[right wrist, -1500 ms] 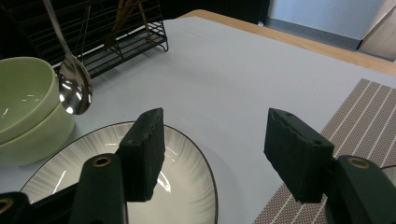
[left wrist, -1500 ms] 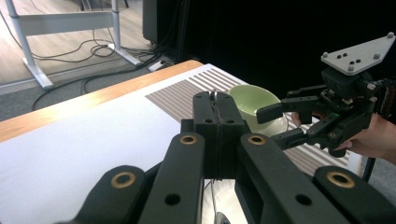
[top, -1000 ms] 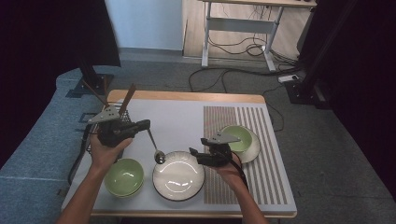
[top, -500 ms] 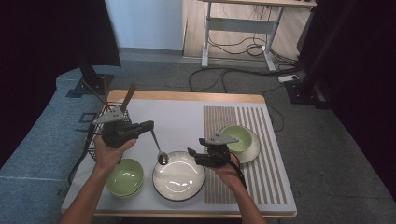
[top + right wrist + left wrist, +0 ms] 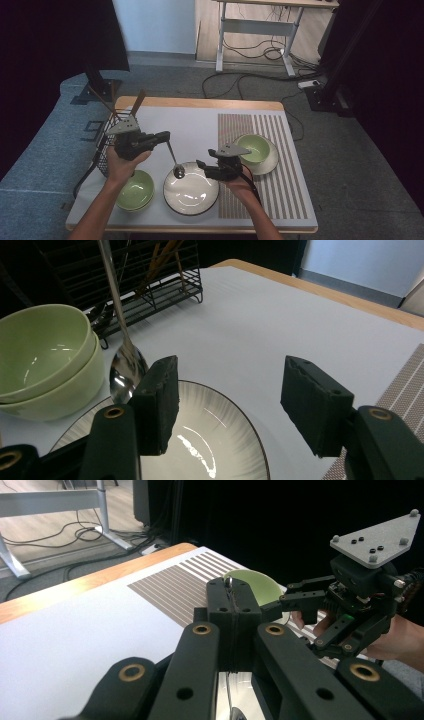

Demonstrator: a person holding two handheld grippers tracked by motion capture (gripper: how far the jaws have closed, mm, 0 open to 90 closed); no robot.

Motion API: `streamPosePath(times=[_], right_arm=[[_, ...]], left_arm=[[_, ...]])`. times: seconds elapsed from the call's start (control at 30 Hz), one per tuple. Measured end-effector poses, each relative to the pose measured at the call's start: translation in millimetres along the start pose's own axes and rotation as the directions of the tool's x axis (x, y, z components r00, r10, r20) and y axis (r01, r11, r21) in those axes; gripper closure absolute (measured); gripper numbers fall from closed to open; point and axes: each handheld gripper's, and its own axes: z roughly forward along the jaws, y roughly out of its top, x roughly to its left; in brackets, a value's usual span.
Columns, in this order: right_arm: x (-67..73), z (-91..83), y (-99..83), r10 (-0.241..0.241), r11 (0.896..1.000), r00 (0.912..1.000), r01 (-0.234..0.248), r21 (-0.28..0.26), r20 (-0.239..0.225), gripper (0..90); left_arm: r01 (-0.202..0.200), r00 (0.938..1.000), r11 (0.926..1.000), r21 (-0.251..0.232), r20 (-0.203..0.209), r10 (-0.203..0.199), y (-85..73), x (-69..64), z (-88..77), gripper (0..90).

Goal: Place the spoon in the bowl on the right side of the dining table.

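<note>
High view: since a second ago the left gripper has drifted slightly right with the spoon, whose bowl now hangs at the upper-left rim of the white plate, left of centre. Its jaws are pressed together on the spoon's handle. The right gripper, at centre, has barely shifted. Stacked green bowls sit lower left; another green bowl rests on a saucer on the striped mat at the right. A wire rack at the left edge holds wooden utensils.

Left gripper view: the closed jaws grip the thin handle at centre; the right gripper is at right.

Right gripper view: the jaws are spread with nothing between them, above the plate; the spoon hangs at left. No readable writing.
</note>
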Motion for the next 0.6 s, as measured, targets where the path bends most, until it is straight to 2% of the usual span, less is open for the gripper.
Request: streamPosePath(times=[0.1, 0.6], right_arm=[[1.0, 1.0, 0.5, 0.008, 1.000, 0.9999, -0.008, -0.006, -0.008, 40.4], [10.0, 9.5, 0.3, -0.013, 1.000, 0.9994, 0.013, 0.011, -0.031, 40.2]], left_arm=[[0.002, 1.0000, 1.0000, 0.003, 0.007, -0.003, -1.0, -1.0, 3.1, 89.8], [0.007, 0.9997, 0.9999, 0.013, 0.025, -0.008, -3.5, -3.6, 9.7, 89.8]])
